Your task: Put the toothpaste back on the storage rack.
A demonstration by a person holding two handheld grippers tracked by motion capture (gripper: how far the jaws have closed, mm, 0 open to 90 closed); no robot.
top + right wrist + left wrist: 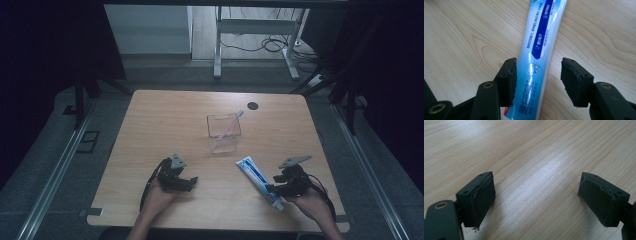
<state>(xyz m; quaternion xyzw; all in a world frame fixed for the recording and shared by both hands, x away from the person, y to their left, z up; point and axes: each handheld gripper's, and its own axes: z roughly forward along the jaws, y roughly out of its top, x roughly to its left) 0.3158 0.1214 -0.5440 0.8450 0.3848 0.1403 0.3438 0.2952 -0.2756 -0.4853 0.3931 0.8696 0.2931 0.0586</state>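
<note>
A blue and white toothpaste tube (257, 180) lies flat on the wooden table (165, 120), near its front right. My right gripper (274, 190) stands open astride the tube's lower part. In the right gripper view the tube (537, 57) runs between the two jaws; the left pad (510, 78) is against its edge, the right pad (571, 80) stands apart. A clear plastic cup (223, 133) at mid-table holds a toothbrush (232, 122) leaning to the right. My left gripper (192, 182) rests open at the front left, over bare wood (536, 177).
A small dark round disc (253, 105) sits near the table's far edge. Beyond the table stand a white desk frame (260, 35) and loose cables on the floor. Metal rails run along both sides of the table.
</note>
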